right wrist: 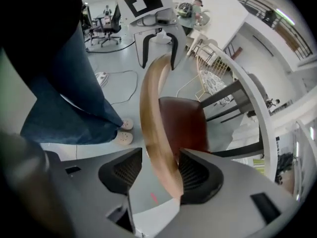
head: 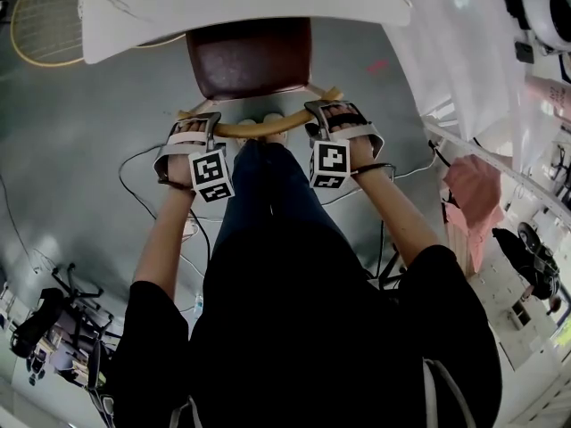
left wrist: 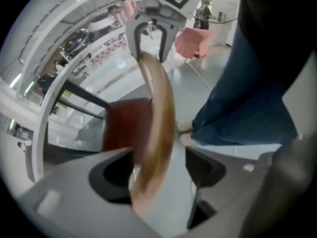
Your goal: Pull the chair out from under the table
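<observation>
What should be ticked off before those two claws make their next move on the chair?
1. Left claw straddles the wooden back rail: ok.
2. Right claw straddles that rail: ok.
3. Both claws clamped on the rail: not ok, both stand open.
4. Seat out from under the table: not ok, partly under.
5. Floor behind free of cable: not ok, it lies beside the person's legs.
6. Chair legs free to slide: cannot tell, hidden.

Ground: grey glossy floor [head: 71, 150] | upper left: yellow-strung racket [head: 40, 16] lying flat | centre: black cable [head: 134, 163] looping on floor | right: pink cloth [head: 471, 205] | far: black office chairs [right wrist: 105, 26]
</observation>
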Tool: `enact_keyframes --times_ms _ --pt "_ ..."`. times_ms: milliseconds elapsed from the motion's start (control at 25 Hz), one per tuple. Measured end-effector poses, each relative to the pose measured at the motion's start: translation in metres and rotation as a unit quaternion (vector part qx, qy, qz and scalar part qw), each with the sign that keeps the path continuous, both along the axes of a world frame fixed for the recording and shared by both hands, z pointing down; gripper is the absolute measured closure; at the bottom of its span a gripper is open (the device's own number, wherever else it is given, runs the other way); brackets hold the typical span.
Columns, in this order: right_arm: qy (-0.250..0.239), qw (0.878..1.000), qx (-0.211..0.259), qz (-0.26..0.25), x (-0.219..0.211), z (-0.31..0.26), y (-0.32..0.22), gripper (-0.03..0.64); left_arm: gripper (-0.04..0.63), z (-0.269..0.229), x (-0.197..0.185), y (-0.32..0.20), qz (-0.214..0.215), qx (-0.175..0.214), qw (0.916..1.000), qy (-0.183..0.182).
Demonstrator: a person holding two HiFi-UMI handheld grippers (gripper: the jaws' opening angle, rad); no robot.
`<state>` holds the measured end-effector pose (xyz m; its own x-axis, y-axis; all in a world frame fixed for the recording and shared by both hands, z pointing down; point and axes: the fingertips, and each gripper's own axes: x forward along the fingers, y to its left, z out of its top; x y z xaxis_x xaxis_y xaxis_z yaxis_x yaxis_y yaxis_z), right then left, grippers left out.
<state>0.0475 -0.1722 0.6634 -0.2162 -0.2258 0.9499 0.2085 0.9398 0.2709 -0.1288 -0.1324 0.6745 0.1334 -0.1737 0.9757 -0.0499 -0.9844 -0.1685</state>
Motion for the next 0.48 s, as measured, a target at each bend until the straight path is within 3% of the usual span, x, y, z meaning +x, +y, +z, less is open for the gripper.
enact_keyframes --times_ms 200,280,360,480 --pt "0.059 0.995 0.023 -0.072 -0.008 0.022 -0.008 0.422 0.274 0.026 -0.006 -0.004 0.048 -0.017 0.9974 -0.051" --pt "0.079 0.992 0.032 -0.09 -0.008 0.031 -0.009 0.422 0.329 0.034 -0.01 -0.008 0.072 -0.008 0.9947 -0.073" --pt "0.093 0.988 0.053 -0.109 -0.009 0.035 -0.013 0.445 0.44 0.036 -0.013 -0.013 0.103 0.013 0.9899 -0.096" --pt "0.104 0.983 0.074 -0.13 -0.009 0.035 -0.016 0.469 0.472 0.038 -0.015 -0.015 0.135 0.019 0.9838 -0.116"
